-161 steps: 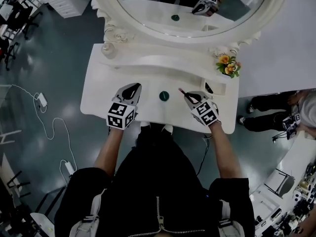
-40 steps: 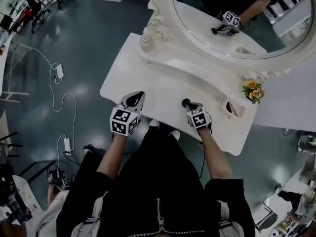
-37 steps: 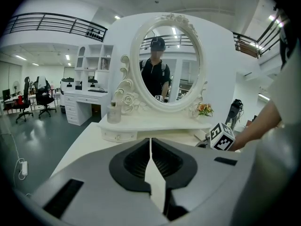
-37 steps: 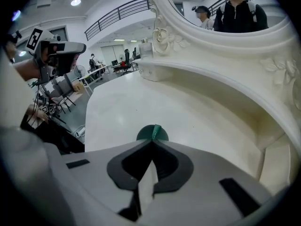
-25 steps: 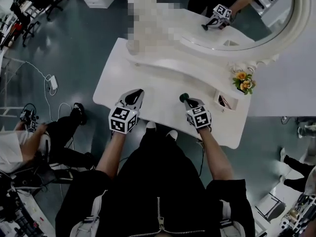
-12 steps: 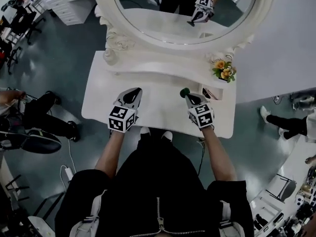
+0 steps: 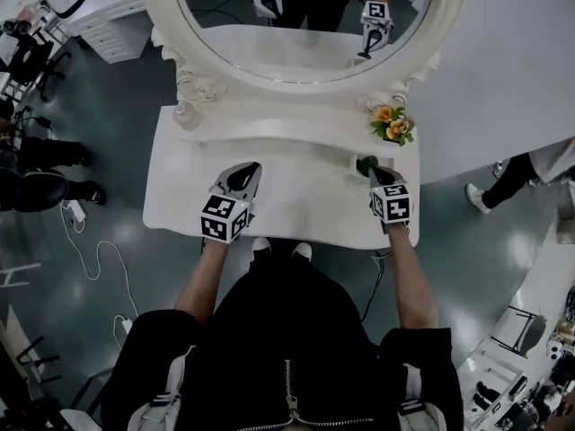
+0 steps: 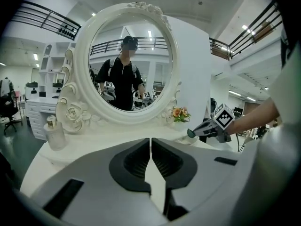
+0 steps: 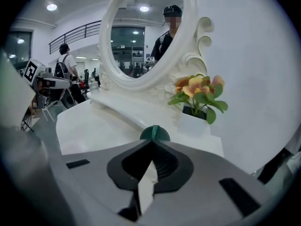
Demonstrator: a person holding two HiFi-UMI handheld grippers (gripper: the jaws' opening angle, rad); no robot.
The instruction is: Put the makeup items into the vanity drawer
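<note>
White vanity (image 7: 180, 187) fills the head view, mirror (image 7: 305, 25) at 12 o'clock. Right gripper (image 7: 370, 171) is clamped on one dark green disc (image 7: 364, 162), which stands edge-on and pokes out at its 12 o'clock. That's over the top's right end, with the flowers (image 7: 391, 122) near at 1 o'clock. Left gripper (image 7: 241, 176), jaws together on nothing, hovers well apart at 9 o'clock, so right is the nearer hand. No drawer shows; likely it's beneath that right end. One disc, one flower pot, one bottle (image 7: 184, 113) at 10 o'clock.
</note>
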